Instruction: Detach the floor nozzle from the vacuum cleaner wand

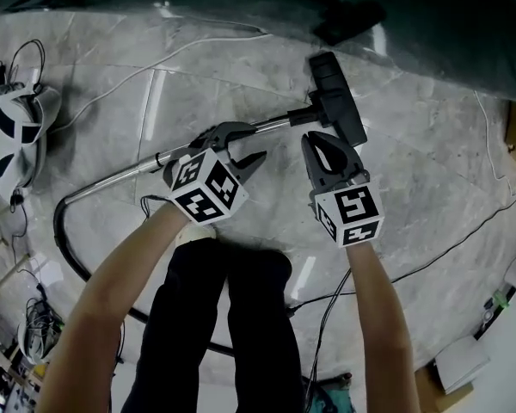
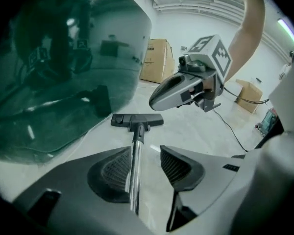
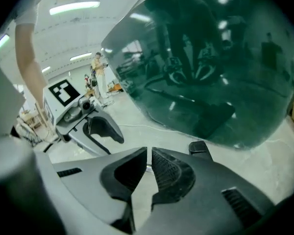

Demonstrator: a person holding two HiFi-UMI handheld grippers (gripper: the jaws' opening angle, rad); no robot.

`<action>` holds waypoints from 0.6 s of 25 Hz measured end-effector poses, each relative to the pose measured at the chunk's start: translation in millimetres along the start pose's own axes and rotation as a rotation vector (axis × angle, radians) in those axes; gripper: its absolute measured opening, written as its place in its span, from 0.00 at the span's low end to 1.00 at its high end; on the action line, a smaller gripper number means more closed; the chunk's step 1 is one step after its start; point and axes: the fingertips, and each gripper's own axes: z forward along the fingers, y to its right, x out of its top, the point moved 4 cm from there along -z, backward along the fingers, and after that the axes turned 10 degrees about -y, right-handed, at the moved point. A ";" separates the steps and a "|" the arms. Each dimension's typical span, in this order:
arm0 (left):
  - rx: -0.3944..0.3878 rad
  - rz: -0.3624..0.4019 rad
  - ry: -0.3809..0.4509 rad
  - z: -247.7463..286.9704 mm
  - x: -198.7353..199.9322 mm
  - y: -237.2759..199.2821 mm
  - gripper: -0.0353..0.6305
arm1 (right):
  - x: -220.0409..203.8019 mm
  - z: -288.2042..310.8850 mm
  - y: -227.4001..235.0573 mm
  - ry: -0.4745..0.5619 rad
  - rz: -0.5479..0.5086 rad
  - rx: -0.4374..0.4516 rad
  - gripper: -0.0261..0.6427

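The black floor nozzle (image 1: 335,97) lies on the grey floor, joined to the chrome wand (image 1: 267,126) that runs down-left to a dark hose (image 1: 64,222). My left gripper (image 1: 256,143) hovers over the wand with its jaws open. In the left gripper view the wand (image 2: 135,165) runs between the jaws toward the nozzle (image 2: 137,120), close to the left pad (image 2: 112,173); I see no pad pressing on it. My right gripper (image 1: 316,140) is shut and empty, just below the nozzle. A corner of the nozzle (image 3: 198,147) shows past the right gripper (image 3: 149,153).
A dark green glossy sheet (image 1: 413,15) covers the floor beyond the nozzle. White and black cables (image 1: 464,239) cross the floor. A white headset (image 1: 13,119) lies at left. Cardboard boxes (image 2: 159,60) stand far off. The person's legs (image 1: 224,317) are below the grippers.
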 end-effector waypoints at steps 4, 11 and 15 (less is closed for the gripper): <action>0.021 0.001 -0.066 36.9 -16.9 -10.0 0.41 | -21.4 32.3 3.3 -0.168 -0.319 -0.019 0.21; 0.031 0.079 -0.148 80.6 -32.4 -24.7 0.48 | -51.0 75.0 36.5 -0.434 -0.687 -0.056 0.42; 0.014 0.221 -0.230 99.9 -39.3 -19.4 0.48 | -61.1 105.7 29.6 -0.528 -0.968 -0.068 0.42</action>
